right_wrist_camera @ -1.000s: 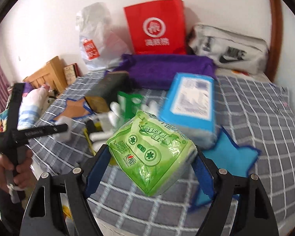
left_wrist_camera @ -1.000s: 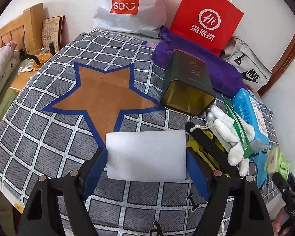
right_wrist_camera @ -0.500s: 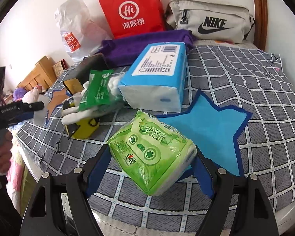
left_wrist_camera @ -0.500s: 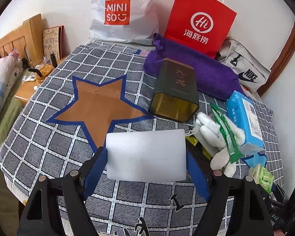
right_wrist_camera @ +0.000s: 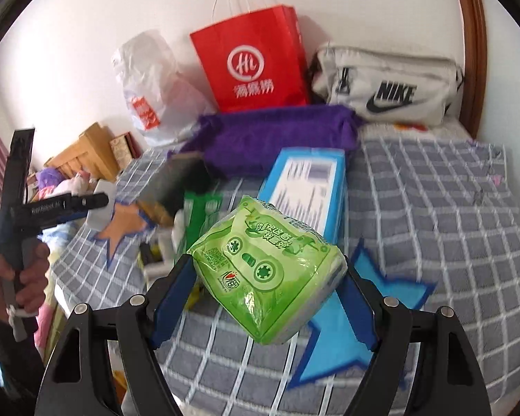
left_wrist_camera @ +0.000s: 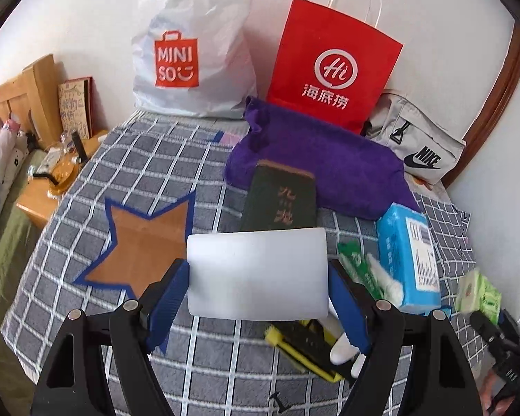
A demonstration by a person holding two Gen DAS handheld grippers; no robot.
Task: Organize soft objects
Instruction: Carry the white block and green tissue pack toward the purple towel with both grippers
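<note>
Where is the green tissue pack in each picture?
Left wrist view: green tissue pack at the far right edge, beside the blue tissue box.
Right wrist view: pack in the centre, held in the right claw.
Shared landmark: red paper bag.

Light: bright, even, soft shadows | Blur: right wrist view smeared by motion, left mostly sharp | Edges: strong fisheye bending, black corner vignette

A red Haidilao paper bag (left_wrist_camera: 332, 66) stands against the wall; left of it a white Miniso bag (left_wrist_camera: 194, 52), right a grey Nike pouch (left_wrist_camera: 416, 145).
</note>
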